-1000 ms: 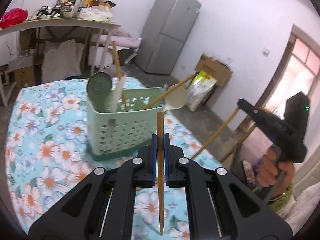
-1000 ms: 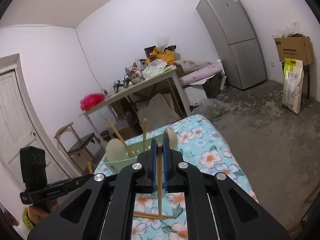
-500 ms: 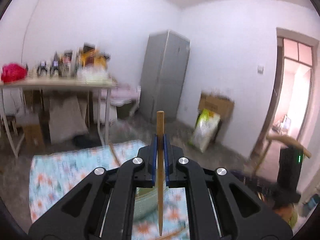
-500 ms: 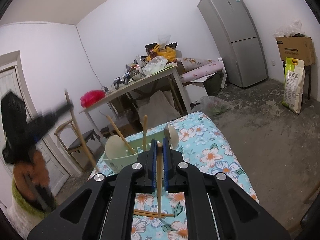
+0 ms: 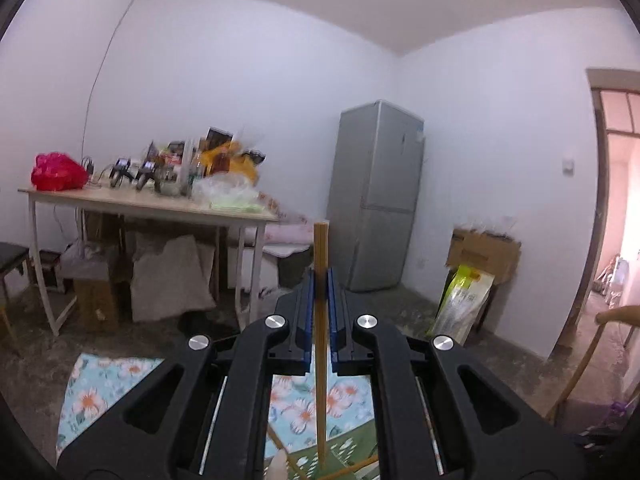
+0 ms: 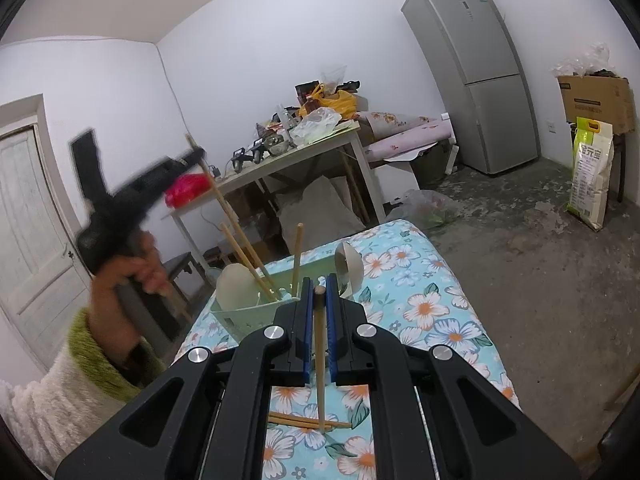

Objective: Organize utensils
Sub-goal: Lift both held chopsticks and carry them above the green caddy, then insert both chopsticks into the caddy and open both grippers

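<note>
At the left of the right wrist view, the left hand [image 6: 132, 268] and its sleeve [image 6: 76, 376] are seen, blurred, with the left gripper [image 6: 198, 154] raised well above the floral tablecloth [image 6: 432, 312]; a chopstick [image 6: 218, 196] is clamped in it, slanting down toward the green utensil holder [image 6: 240, 316]. None of this is shown from outside in the left wrist view, where only the left gripper's own jaws are seen, closed on that chopstick [image 5: 320, 320], which stands upright with its lower end over a green corner of the holder [image 5: 352, 452].

Further right in the right view, the holder is seen on the cloth with two spoons [image 6: 236, 288] and several chopsticks standing in it. The right gripper [image 6: 319, 312] is closed on a second chopstick [image 6: 320, 360], its lower end just above two chopsticks lying loose [image 6: 304, 422] on the cloth. The fridge [image 6: 476, 76] is seen in both views.

A second ago the left camera looked down on the whole holder; now mostly room is shown. The left gripper, then low at the edge of the right view, has been lifted. The right gripper's view is unchanged.
</note>
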A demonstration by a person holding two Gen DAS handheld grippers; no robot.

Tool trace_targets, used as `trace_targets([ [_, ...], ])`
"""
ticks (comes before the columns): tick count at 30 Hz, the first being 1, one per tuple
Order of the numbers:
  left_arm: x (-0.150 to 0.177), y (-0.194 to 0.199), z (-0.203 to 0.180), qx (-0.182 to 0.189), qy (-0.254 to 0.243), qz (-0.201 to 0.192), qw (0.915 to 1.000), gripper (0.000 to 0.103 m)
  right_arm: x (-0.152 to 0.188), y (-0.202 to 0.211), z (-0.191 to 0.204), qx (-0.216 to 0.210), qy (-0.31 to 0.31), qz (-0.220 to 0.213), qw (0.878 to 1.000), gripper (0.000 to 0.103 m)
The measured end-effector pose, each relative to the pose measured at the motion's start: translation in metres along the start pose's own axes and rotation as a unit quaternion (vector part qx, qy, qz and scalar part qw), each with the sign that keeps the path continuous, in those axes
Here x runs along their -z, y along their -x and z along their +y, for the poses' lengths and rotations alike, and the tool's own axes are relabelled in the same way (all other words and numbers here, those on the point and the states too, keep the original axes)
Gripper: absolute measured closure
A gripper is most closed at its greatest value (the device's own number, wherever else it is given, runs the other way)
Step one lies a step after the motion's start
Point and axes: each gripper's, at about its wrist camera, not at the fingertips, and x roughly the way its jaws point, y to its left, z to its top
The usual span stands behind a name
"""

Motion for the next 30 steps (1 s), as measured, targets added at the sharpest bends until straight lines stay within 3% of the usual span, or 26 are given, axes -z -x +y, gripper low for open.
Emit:
trace_targets([
  [6, 0.021, -0.002, 0.008, -0.004, -0.002, 0.031, 0.9995, 0.097, -0.001, 0.000, -0.002, -0.001, -0.003, 0.001, 1.000, 0.097],
  [8, 0.020, 0.005, 0.010, -0.002, -0.007, 0.035, 0.9994, 0.080, -0.001, -0.001, -0.002, -0.002, -0.004, 0.001, 1.000, 0.097],
  [14, 0.024, 0.035, 0.014, 0.004, -0.011, 0.035, 0.9993, 0.053, -0.001, -0.002, -0.001, -0.005, -0.005, 0.000, 1.000, 0.097],
  [21, 0.036, 0.080, 0.020, 0.011, -0.015, 0.053, 0.9984, 0.032, -0.006, -0.001, -0.004, -0.024, -0.007, -0.002, 1.000, 0.097],
  [26, 0.065, 0.105, 0.026, 0.021, -0.011, 0.110, 0.9937, 0.019, -0.018, -0.002, 0.001, -0.052, 0.005, -0.012, 0.999, 0.097],
  [30, 0.098, 0.117, 0.036, -0.008, -0.015, 0.150, 0.9886, 0.015, -0.038, 0.006, 0.007, -0.073, 0.017, -0.036, 0.997, 0.097],
])
